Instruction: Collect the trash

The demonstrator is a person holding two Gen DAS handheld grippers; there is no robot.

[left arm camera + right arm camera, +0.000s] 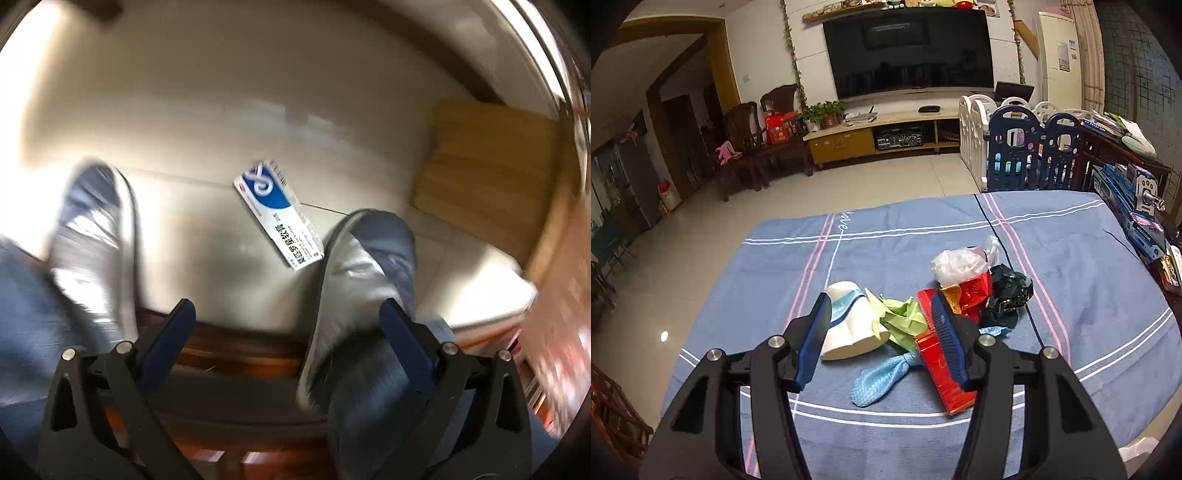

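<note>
In the left wrist view a blue-and-white carton [277, 210] lies flat on the pale tiled floor [221, 110], between a person's two grey slippers [96, 240]. My left gripper [286, 314] hangs above it, pointing down, jaws wide open with nothing between them. In the right wrist view a trash pile sits on the blue tablecloth [923, 229]: a tipped white paper cup [853, 325], crumpled green paper [901, 317], a red box [942, 373], a light blue rag [879, 376], a white plastic bag [956, 264], red foil [975, 291], a dark wrapper [1010, 291]. My right gripper [882, 332] hovers over it, partly open, gripping nothing.
A wooden panel [491, 173] stands right of the carton, and dark wood furniture edge [236, 354] lies under the left gripper. Beyond the table are a TV stand [871, 136], dark chairs [750, 140], a playpen fence [1015, 147] and stacked boxes [1126, 206] at the right.
</note>
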